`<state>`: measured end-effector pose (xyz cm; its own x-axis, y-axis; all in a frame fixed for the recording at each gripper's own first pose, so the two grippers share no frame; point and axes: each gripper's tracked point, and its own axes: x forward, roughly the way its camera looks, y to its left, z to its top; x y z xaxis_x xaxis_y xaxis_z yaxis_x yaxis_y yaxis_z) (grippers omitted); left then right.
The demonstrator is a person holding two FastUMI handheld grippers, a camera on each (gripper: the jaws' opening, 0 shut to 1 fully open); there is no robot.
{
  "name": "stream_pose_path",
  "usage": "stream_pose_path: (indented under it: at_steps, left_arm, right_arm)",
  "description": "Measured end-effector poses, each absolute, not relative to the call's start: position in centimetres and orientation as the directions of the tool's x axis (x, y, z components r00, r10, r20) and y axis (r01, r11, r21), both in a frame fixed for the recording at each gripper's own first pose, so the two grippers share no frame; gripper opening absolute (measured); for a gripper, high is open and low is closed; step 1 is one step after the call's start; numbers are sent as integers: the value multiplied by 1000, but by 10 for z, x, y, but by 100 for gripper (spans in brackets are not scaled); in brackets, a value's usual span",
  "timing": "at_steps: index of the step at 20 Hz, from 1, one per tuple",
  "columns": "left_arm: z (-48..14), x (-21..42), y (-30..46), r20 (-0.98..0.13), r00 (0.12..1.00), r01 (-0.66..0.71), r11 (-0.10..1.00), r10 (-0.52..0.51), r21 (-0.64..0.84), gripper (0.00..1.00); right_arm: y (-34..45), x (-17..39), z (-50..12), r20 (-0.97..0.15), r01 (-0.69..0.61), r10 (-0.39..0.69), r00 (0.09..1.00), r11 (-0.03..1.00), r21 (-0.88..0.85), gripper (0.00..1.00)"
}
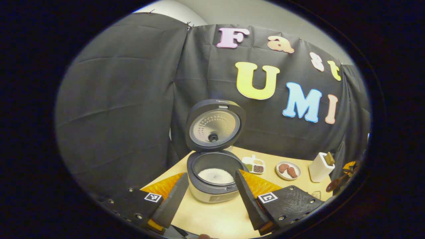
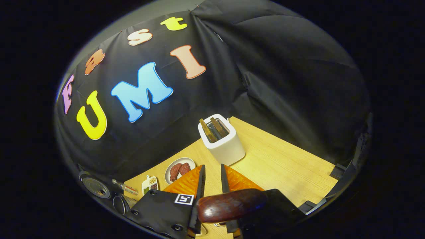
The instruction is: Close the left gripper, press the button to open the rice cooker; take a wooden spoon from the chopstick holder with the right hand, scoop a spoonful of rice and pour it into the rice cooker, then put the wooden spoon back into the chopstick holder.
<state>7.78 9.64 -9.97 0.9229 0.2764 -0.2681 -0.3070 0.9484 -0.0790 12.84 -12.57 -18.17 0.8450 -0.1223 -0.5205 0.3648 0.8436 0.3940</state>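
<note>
Ahead of the left gripper (image 1: 208, 196), between its two dark fingers, stands the grey and silver rice cooker (image 1: 214, 179) with its round lid (image 1: 215, 124) swung fully up and leaning back toward the cloth wall. Inside the dark inner pot a low layer of white rice (image 1: 215, 175) covers the bottom. The left gripper's jaws stand wide apart with nothing between them, hovering near the cooker's front above the pale wooden table (image 1: 215, 219). To the right of this gripper, beyond the cooker, lie a small white divided dish of grains and beans (image 1: 254, 165), then a round white plate with two reddish-brown pieces (image 1: 288, 170), then the white rectangular chopstick holder (image 1: 320, 167) with a wooden handle sticking out of its top. At the far right edge of the left gripper view, the brown wooden spoon (image 1: 333, 185) shows dimly beside the other gripper.

Seen from the right gripper (image 2: 212, 186), the spoon's dark, glossy reddish-brown wooden bowl (image 2: 230, 205) lies crosswise just behind the fingertips, close to the camera. The two fingers are drawn close with a narrow gap at their tips, and they appear to clamp the spoon, though the contact itself is hidden. Straight ahead of this gripper, a little way beyond its tips, the chopstick holder (image 2: 223, 144) stands upright on the table (image 2: 282, 166), two flat wooden utensils (image 2: 212, 129) rising from its opening. To the left of the fingers sit the round plate (image 2: 179, 169) and the divided dish (image 2: 150, 183), and farther left at the edge, the cooker's raised lid (image 2: 96, 187).
</note>
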Motion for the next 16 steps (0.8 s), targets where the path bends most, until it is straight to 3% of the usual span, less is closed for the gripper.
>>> stream_pose_path:
  at_steps: [4, 5, 7, 16]
  left_arm:
    - [-119, 96, 98, -279, 941, -233, 965, 193, -118, 89]
    - [-125, 99, 98, -286, 942, -217, 968, 173, -130, 84]
    - [-134, 105, 101, -292, 946, -188, 972, 140, -140, 89]
    - [-149, 114, 109, -297, 952, -122, 982, 75, -145, 89]
  right_arm:
    - [-128, 98, -143, -471, 377, -176, 864, 846, 377, 27]
    - [-124, 93, -132, -455, 372, -180, 872, 847, 379, 27]
    - [-106, 87, -116, -427, 348, -166, 889, 851, 394, 27]
    - [36, 114, -111, -412, 123, 62, 909, 906, 406, 27]
